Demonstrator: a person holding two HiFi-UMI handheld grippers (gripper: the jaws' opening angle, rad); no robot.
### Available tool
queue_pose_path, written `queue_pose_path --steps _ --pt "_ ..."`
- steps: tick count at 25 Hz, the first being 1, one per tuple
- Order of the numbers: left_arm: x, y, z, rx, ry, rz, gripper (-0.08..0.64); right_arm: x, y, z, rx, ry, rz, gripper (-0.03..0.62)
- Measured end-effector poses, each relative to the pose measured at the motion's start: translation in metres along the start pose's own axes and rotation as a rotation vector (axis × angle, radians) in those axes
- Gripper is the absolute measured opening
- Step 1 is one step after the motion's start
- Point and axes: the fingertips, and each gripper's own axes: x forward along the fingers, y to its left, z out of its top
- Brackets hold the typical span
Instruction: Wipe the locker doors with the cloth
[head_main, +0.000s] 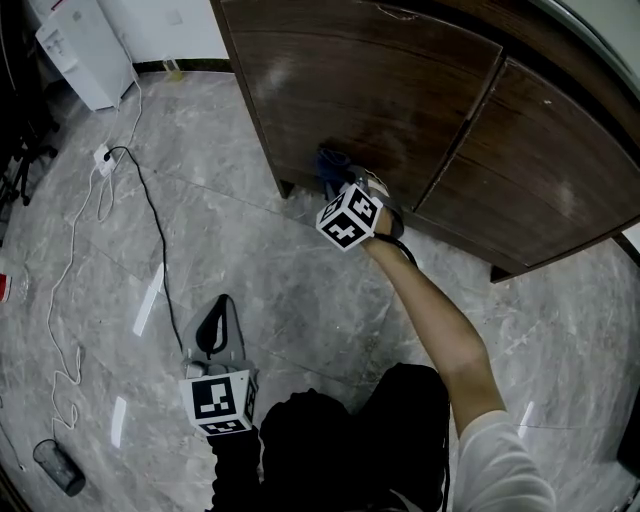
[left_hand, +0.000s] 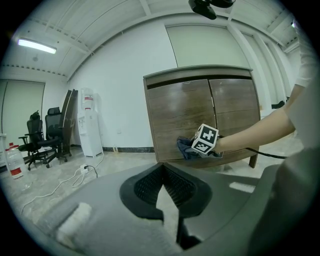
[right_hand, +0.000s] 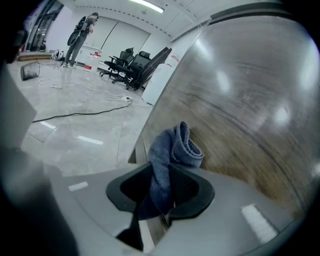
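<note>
Two grippers, one cloth and two locker doors make up the scene. At the far left of the head view one white dispenser (head_main: 88, 48) stands by the wall, and one black cable (head_main: 150, 215) runs from a plug strip (head_main: 103, 155) across the marble floor (head_main: 250, 280). Next comes the left gripper (head_main: 221, 305), low over the floor and well apart from the locker (head_main: 262, 120); its jaws meet at the tips with nothing between them. Toward the middle, the right gripper (right_hand: 161, 170) reaches out on a bare forearm (head_main: 445, 330), and its jaws stand partly apart, clamped on the blue cloth (right_hand: 175, 145). A fold of the cloth runs down between the pads, and its bunched end sticks out beyond them against the lower part of the left door (head_main: 370, 90), near the bottom edge. The right door (head_main: 560, 170) has nothing on it.
</note>
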Motion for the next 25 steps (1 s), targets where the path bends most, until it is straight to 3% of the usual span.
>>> queue_pose_path --steps 25 --pt "-0.012 0.005 0.023 -0.007 -0.044 0.005 0.002 -0.12 -0.112 0.176 0.0 -0.278 -0.146 0.114"
